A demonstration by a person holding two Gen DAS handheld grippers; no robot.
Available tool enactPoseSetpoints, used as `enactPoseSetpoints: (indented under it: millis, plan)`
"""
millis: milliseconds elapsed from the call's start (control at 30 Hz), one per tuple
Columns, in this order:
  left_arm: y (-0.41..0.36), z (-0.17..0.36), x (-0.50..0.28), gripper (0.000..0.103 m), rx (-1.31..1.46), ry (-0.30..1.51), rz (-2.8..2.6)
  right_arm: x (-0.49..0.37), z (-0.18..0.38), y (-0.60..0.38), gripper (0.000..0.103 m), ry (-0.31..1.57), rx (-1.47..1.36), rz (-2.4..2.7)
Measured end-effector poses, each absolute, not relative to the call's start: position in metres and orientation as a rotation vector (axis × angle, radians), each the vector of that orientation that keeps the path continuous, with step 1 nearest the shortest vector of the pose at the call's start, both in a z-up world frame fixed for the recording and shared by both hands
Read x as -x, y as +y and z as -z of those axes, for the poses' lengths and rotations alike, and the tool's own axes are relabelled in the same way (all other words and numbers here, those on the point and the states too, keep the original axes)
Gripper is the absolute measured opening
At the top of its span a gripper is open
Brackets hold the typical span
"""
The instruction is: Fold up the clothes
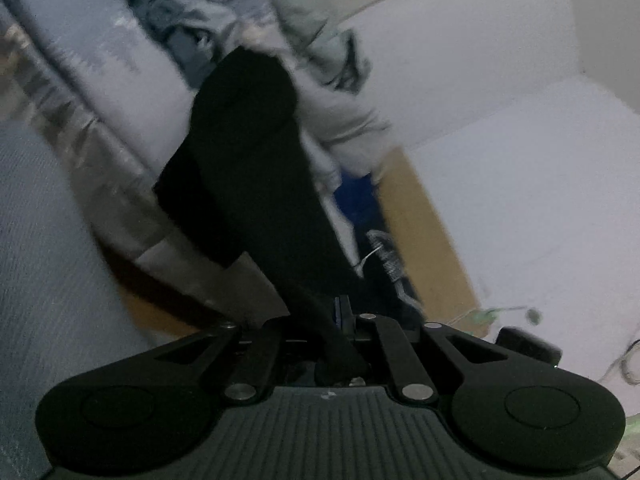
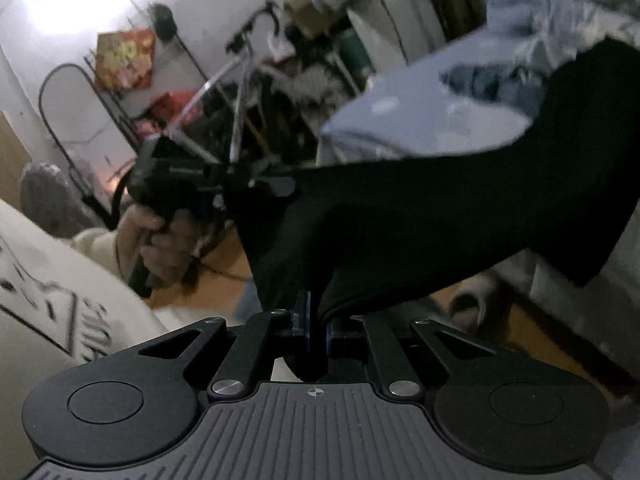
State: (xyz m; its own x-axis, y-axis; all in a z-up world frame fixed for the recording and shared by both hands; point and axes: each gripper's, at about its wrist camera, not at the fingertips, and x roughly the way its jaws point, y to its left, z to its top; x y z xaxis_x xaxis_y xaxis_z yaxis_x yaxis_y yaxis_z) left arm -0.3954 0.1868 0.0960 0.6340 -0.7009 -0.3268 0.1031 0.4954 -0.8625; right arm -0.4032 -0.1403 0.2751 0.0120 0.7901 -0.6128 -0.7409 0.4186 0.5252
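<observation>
A black garment (image 1: 248,152) is pinched by the left gripper (image 1: 342,312) and the right gripper (image 2: 316,320), both closed on it at lower centre of each view, probably to spread it for folding.

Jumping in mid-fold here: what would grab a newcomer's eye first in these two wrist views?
The black garment dominates: it hangs in the air, stretched between both grippers, filling the middle of each view. The right gripper is clamped on one edge, and the left gripper shows at centre-left of the right wrist view, pinching the other end. Behind it, a pale blue bed carries a heap of other clothes, blurred.
</observation>
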Motion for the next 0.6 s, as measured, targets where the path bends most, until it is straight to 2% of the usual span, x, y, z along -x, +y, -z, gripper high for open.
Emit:
enactPoseSetpoints:
  millis: [233, 600]
  plan:
    - [0.197, -0.091, 0.417, 0.007, 0.94, 0.79, 0.541, 0.413, -0.25, -0.14, 0.009, 1.095, -0.073, -1.195]
    - [0.215, -0.108, 0.405, 0.008, 1.058, 0.698, 0.537, 0.401, -0.267, -0.147, 0.009, 1.044, -0.144, -1.176]
